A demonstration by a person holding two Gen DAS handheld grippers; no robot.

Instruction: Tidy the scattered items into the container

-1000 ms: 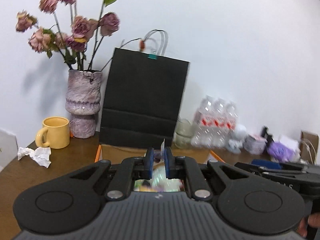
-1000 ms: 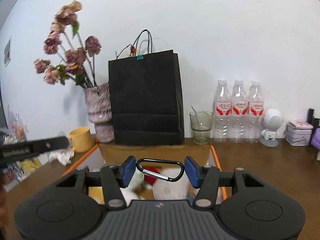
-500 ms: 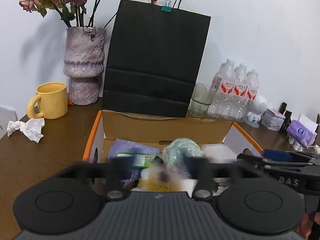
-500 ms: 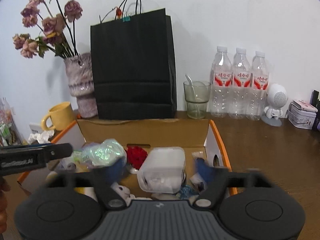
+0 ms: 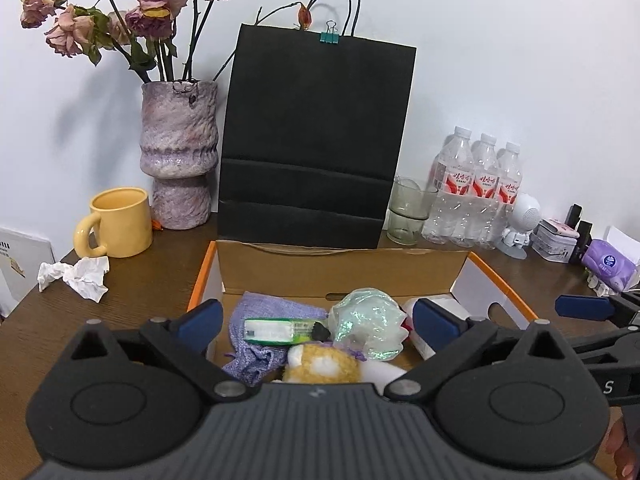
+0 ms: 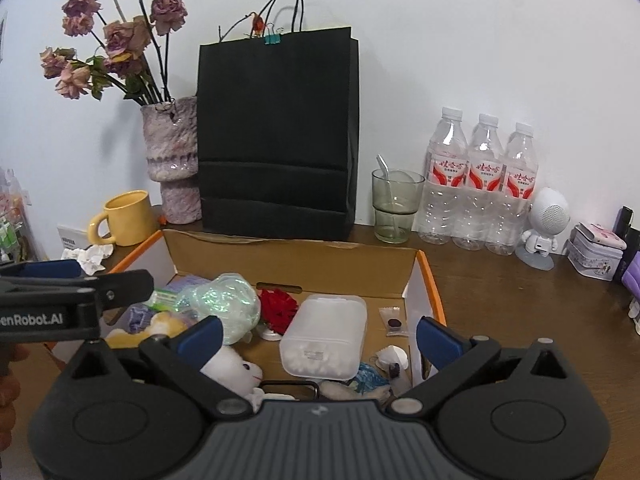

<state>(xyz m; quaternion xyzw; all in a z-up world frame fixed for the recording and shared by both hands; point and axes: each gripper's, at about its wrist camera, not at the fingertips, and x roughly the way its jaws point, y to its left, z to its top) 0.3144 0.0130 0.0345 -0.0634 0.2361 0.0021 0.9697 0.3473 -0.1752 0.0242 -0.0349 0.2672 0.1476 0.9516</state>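
Observation:
An open cardboard box (image 5: 344, 270) with orange edges stands on the wooden table, also in the right wrist view (image 6: 296, 266). It holds a purple cloth (image 5: 256, 332), a green tube (image 5: 280, 330), a crinkly iridescent bag (image 5: 370, 328) (image 6: 224, 306), a yellow plush (image 5: 320, 368), a red flower (image 6: 278, 310), a translucent plastic case (image 6: 326, 336), a white plush (image 6: 230, 364) and a black carabiner (image 6: 296, 387). My left gripper (image 5: 316, 326) is open and empty over the box's near left. My right gripper (image 6: 320, 336) is open and empty over its near right.
Behind the box stand a black paper bag (image 5: 316, 140), a vase of dried roses (image 5: 178, 152), a yellow mug (image 5: 118, 222), a glass (image 6: 396, 206) and three water bottles (image 6: 482, 184). Crumpled tissue (image 5: 76, 276) lies left. A white speaker figure (image 6: 546, 224) and tin (image 6: 596, 254) stand right.
Both grippers opened. The left let go of a small packet and the right let go of the carabiner, which now lies in the box. Both views now look down into the box.

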